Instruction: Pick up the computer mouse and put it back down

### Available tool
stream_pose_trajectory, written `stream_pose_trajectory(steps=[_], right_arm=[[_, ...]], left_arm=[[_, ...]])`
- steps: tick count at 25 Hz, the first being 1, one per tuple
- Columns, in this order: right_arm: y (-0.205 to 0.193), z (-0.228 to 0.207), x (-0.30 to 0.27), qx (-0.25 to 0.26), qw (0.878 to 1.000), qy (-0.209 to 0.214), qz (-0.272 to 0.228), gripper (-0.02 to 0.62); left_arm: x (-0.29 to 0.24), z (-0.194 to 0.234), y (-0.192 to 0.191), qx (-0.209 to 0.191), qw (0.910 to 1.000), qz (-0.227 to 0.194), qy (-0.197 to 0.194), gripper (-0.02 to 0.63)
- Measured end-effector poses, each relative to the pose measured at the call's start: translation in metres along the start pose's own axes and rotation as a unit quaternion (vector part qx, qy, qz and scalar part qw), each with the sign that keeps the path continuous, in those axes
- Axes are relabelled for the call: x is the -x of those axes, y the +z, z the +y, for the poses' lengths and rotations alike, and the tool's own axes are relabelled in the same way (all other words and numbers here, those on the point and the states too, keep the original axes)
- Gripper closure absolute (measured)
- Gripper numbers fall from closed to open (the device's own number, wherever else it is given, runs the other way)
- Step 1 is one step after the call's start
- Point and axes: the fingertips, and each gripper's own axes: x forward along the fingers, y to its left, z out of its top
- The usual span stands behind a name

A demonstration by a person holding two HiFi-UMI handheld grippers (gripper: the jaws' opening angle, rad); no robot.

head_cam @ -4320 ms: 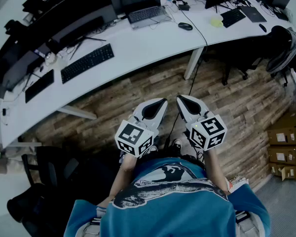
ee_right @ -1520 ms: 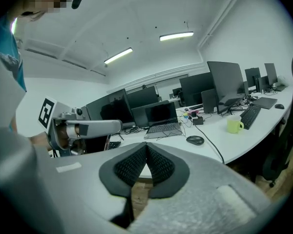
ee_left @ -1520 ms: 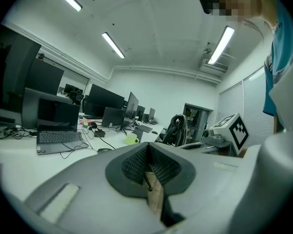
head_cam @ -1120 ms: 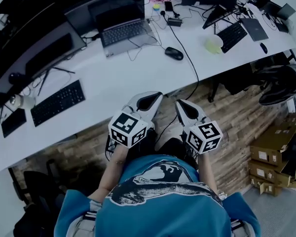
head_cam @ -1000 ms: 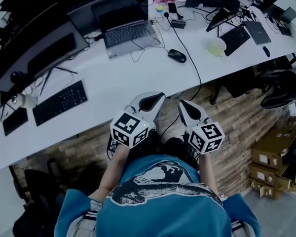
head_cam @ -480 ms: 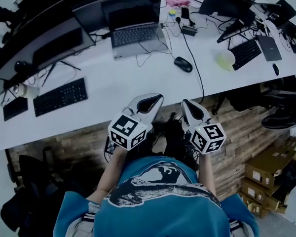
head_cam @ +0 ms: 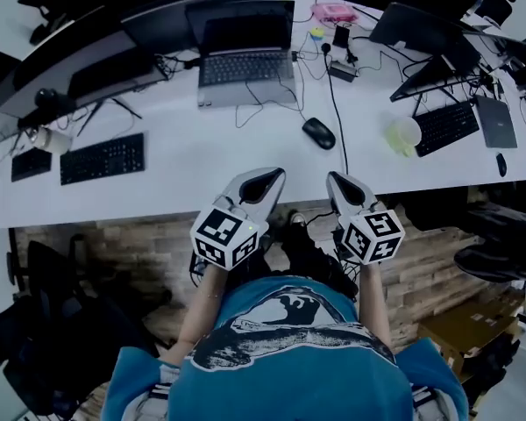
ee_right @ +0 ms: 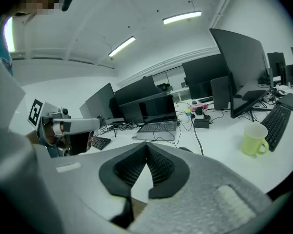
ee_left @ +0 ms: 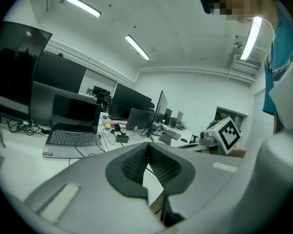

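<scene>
Head view: I am reading the black, low-domed oval computer mouse [head_cam: 319,132] as lying flat on the long white desk [head_cam: 202,160]. It is sitting to the right of the open grey laptop [head_cam: 245,64] and to the left of the pale yellow-green mug [head_cam: 405,134]. A thin black cable [head_cam: 335,95] is running across the desktop just to its right.

The left gripper [head_cam: 267,175] and the right gripper [head_cam: 337,181] are hovering side by side at the near desk edge, apart from the mouse. In each gripper view the ribbed dark pads are meeting at their tips, with nothing held between them.

A black keyboard [head_cam: 103,158] is lying farther left on the desk. Dark monitors [head_cam: 114,46] are lining its far side. Brown wood-plank flooring [head_cam: 114,235] is showing below the desk, and strip lights [ee_right: 181,17] are glowing on the white ceiling.
</scene>
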Motion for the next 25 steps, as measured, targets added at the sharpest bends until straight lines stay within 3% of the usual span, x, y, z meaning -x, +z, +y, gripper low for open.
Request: stream_pose_trajectory(steps=[6,11,16,21,25], right_arm=[[-0.001,-0.032,-0.019,0.029,0.998,0.05,0.032,0.593],[0.0,-0.063,-0.039,0.05,0.995,0.068,0.046,0.592],[-0.014,-0.082,-0.073,0.111,0.985,0.1,0.089,0.591],[-0.026,-0.098,-0.101,0.177,0.97,0.104,0.129,0.493],[-0.031,-0.11,-0.127,0.199,0.963,0.104,0.146,0.438]], left_arm=[[-0.019,-0.001,0.005,0.007,0.9984,-0.01,0.056,0.592],[-0.018,-0.002,0.003,0.015,0.9941,-0.019,0.106,0.592],[-0.012,0.001,0.0,0.024,0.9862,-0.028,0.162,0.592],[-0.013,0.001,0.0,0.029,0.9815,-0.037,0.185,0.592],[-0.016,0.0,0.0,0.032,0.9788,-0.045,0.197,0.592]])
